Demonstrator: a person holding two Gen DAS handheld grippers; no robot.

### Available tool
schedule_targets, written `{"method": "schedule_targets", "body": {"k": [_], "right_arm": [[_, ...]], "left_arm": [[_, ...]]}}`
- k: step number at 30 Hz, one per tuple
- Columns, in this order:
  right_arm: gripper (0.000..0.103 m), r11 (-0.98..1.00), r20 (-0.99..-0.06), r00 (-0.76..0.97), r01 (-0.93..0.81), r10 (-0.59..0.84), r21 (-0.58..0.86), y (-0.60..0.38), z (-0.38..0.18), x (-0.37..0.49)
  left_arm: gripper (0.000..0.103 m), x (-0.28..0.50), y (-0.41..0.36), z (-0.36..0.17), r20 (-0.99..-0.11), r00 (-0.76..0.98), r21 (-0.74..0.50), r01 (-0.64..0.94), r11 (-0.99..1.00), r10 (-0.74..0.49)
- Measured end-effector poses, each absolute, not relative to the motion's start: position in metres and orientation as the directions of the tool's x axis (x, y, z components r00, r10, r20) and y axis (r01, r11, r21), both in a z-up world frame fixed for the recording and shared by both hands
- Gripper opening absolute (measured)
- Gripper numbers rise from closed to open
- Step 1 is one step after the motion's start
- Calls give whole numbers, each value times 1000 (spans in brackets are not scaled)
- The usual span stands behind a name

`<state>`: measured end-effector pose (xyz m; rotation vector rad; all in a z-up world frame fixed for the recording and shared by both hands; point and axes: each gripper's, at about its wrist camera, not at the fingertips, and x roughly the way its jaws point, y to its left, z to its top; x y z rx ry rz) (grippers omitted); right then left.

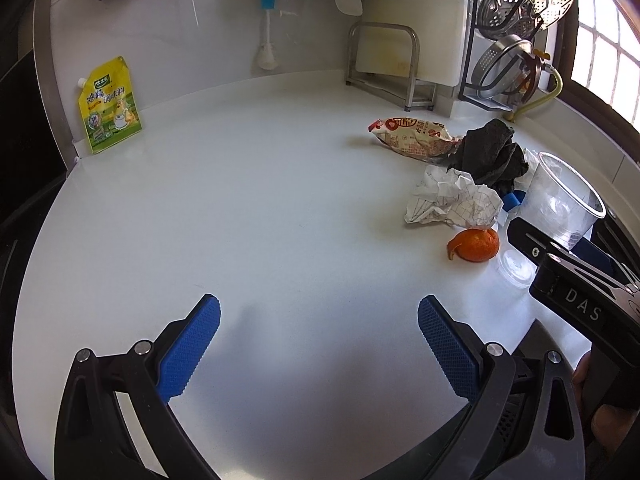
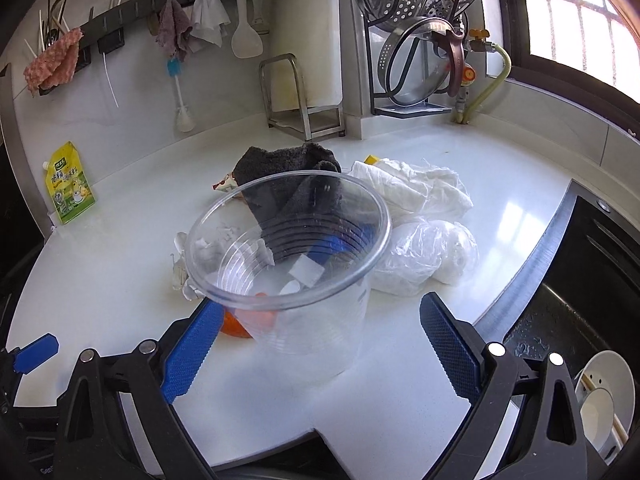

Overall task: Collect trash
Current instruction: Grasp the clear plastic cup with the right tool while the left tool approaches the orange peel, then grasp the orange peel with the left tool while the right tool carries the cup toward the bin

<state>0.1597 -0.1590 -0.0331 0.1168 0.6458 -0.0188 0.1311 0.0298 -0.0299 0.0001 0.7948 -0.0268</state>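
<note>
While the left gripper (image 1: 319, 344) gapes empty, the right gripper (image 2: 320, 344) spreads wide around the clear cup (image 2: 296, 264).

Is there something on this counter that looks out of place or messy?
Yes. Loose trash clusters on the counter's right side: a crumpled paper, an orange peel, a snack wrapper and a bunched dark cloth. A clear plastic cup stands tilted between the open right gripper's fingers.

Bright daylight from blown-out window (image 2: 576, 20) upper right, glare on the white surface (image 2: 500, 208), heavy fisheye bending plus black vignette at edges, focus sharp.
</note>
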Motion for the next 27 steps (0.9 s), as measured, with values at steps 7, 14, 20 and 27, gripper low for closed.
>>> {"method": "schedule_targets", "body": {"k": [7, 14, 20, 27], "right_arm": [[72, 996, -584, 812, 31, 21, 79, -156, -34, 161], [51, 993, -585, 808, -1, 69, 116, -162, -31, 152], [50, 989, -563, 826, 54, 33, 138, -189, -20, 119], [50, 974, -568, 823, 132, -5, 184, -233, -21, 82]], "left_arm": [[97, 132, 24, -32, -716, 698, -3, 35, 999, -27], [97, 134, 11, -30, -713, 699, -18, 51, 999, -49], [97, 140, -14, -29, -711, 695, -60, 94, 994, -109], [97, 153, -49, -33, -715, 685, -62, 131, 990, -135]]}}
